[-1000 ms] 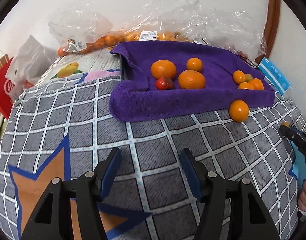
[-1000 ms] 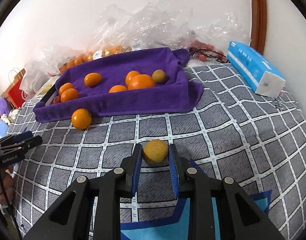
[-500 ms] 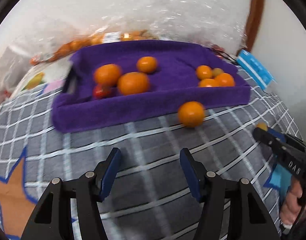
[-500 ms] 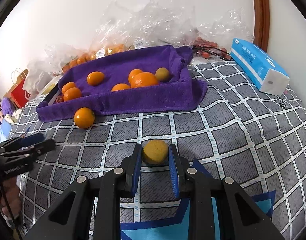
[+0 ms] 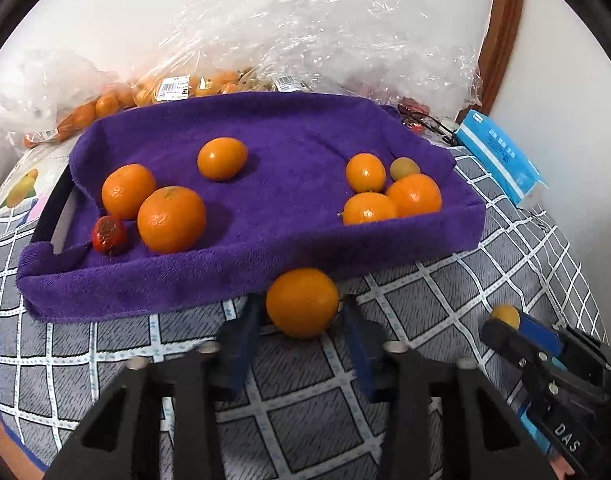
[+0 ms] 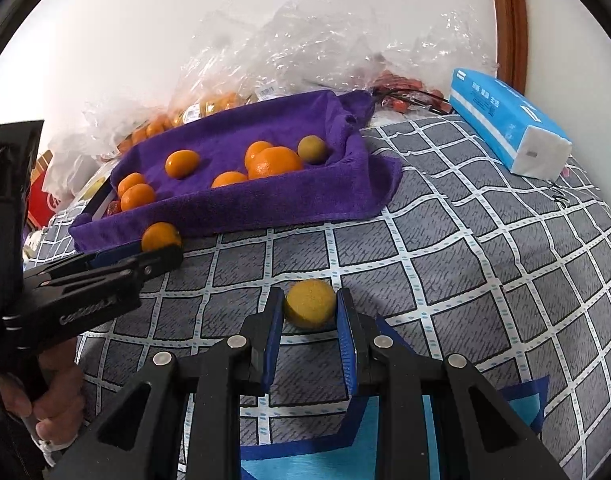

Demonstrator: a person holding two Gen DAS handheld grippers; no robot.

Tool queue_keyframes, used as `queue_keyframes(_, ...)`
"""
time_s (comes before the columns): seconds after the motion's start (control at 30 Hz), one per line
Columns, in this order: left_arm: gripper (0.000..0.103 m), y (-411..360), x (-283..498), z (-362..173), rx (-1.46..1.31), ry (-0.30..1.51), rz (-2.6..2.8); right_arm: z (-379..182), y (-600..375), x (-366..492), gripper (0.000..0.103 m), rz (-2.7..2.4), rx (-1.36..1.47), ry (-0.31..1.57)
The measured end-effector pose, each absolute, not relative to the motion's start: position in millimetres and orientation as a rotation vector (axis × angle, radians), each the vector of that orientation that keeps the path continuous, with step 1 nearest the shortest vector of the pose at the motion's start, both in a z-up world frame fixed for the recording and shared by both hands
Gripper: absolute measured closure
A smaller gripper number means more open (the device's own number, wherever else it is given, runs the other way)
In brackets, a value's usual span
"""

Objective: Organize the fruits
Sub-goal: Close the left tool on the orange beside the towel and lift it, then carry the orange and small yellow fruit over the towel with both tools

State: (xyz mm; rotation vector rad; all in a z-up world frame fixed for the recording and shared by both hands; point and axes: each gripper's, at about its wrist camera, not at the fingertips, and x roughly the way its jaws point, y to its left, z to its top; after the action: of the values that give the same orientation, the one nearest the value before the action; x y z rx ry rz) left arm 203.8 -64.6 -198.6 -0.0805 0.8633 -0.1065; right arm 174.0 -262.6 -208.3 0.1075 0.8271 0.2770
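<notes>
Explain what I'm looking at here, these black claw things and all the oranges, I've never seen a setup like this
No robot here: a person holds a hand-held gripper in each hand, each carrying a camera looking along its fingers. In the left view, the left gripper is closing around a loose orange on the checked cover, just in front of the purple towel-lined tray holding more oranges. In the right view, the right gripper is shut on a small yellow fruit. Behind lie plastic bags and a blue tissue pack.

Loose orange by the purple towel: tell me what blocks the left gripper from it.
Nothing visible: the orange already sits between the closing fingers of the left gripper, on the checked cover just in front of the purple towel.
</notes>
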Motion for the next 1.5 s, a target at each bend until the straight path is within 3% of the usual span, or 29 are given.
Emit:
queue_keyframes(0.8,0.07,4,125,-179,-0.143,0.883,0.0,-204,-264,168,0.077,0.288,0.14,0.84)
queue_keyframes(1.5,0.07,51,123,-84,-0.155,0.769,-0.006,-113,-217,148,0.077,0.251,0.078,0.779)
